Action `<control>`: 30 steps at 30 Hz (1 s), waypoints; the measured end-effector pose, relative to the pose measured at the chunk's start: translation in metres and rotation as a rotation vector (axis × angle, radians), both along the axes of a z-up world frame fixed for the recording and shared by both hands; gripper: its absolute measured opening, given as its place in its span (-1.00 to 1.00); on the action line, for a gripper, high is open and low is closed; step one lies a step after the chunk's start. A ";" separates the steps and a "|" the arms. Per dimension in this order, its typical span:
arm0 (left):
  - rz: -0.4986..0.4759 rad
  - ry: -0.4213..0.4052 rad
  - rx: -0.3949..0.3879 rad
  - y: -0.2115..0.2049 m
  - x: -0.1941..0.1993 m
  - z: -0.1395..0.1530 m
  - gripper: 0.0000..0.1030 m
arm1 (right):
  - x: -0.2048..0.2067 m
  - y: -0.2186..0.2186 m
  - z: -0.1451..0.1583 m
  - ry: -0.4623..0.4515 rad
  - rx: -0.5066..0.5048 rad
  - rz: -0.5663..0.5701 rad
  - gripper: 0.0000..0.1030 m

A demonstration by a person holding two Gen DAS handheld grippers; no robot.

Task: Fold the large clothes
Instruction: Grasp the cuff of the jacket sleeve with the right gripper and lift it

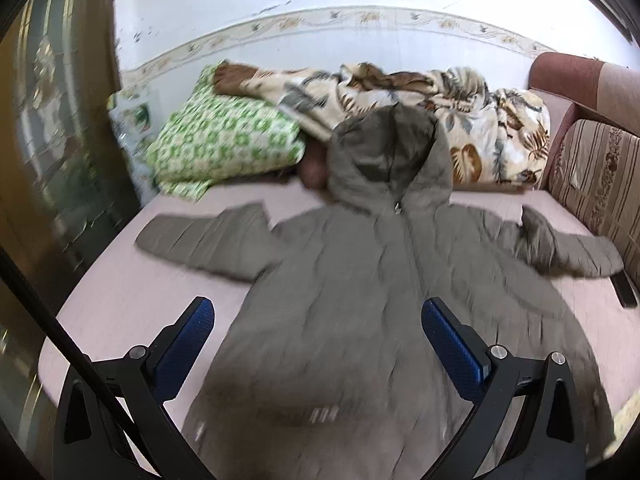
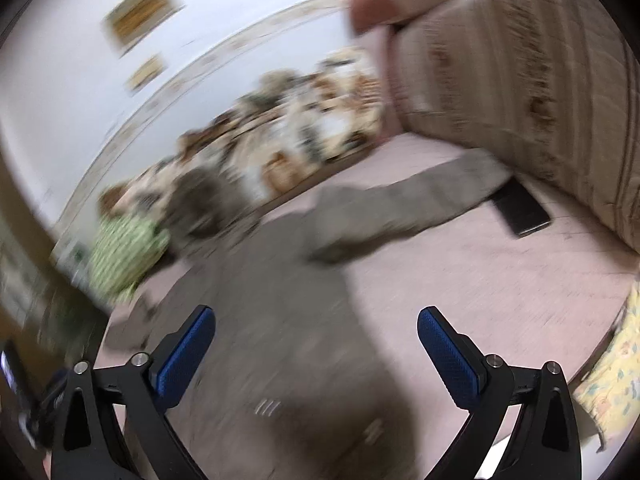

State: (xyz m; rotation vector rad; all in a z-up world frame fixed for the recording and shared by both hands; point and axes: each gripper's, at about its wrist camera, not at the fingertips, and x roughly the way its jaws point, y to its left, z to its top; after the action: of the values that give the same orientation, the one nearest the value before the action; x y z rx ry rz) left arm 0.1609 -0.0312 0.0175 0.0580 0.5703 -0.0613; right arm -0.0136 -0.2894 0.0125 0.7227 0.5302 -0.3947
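A grey-olive hooded padded jacket (image 1: 360, 280) lies flat, front up, on the pink bed sheet (image 1: 120, 300), sleeves spread to both sides and hood at the far end. My left gripper (image 1: 318, 320) is open and empty above the jacket's lower body. In the blurred right wrist view the jacket (image 2: 272, 320) lies below, its right sleeve (image 2: 408, 204) stretching toward the cushion. My right gripper (image 2: 316, 328) is open and empty above the jacket's right side.
A green patterned pillow (image 1: 224, 144) and a leaf-print blanket (image 1: 460, 112) lie at the far end by the wall. A striped cushion (image 1: 600, 184) stands on the right, with a dark phone (image 2: 520, 212) beside it. A dark wooden frame (image 1: 60, 160) is on the left.
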 end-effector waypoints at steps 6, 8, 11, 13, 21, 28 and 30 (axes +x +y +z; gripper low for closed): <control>-0.043 0.014 -0.063 -0.038 0.026 -0.028 1.00 | 0.026 -0.121 -0.045 -0.028 0.210 -0.204 0.47; -0.082 0.006 -0.050 -0.044 0.026 -0.038 1.00 | 0.036 -0.144 -0.060 -0.017 0.234 -0.248 0.36; -0.112 -0.005 -0.029 -0.048 0.030 -0.043 1.00 | 0.051 -0.180 -0.091 0.022 0.280 -0.294 0.35; -0.117 -0.017 -0.011 -0.048 0.035 -0.046 1.00 | 0.062 -0.199 -0.108 0.042 0.318 -0.317 0.35; -0.134 0.094 -0.006 -0.045 0.064 -0.069 1.00 | 0.095 -0.241 -0.149 0.108 0.365 -0.400 0.31; -0.147 0.113 -0.001 -0.048 0.068 -0.073 1.00 | 0.115 -0.257 -0.167 0.148 0.336 -0.414 -0.36; -0.146 0.116 0.007 -0.048 0.069 -0.074 1.00 | 0.112 -0.259 -0.172 0.133 0.329 -0.428 -0.70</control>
State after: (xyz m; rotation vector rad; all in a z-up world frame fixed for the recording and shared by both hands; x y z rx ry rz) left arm 0.2297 -0.0793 -0.0567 0.1032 0.6817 -0.2059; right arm 0.0988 -0.5486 -0.1591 1.1394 0.5719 -0.7695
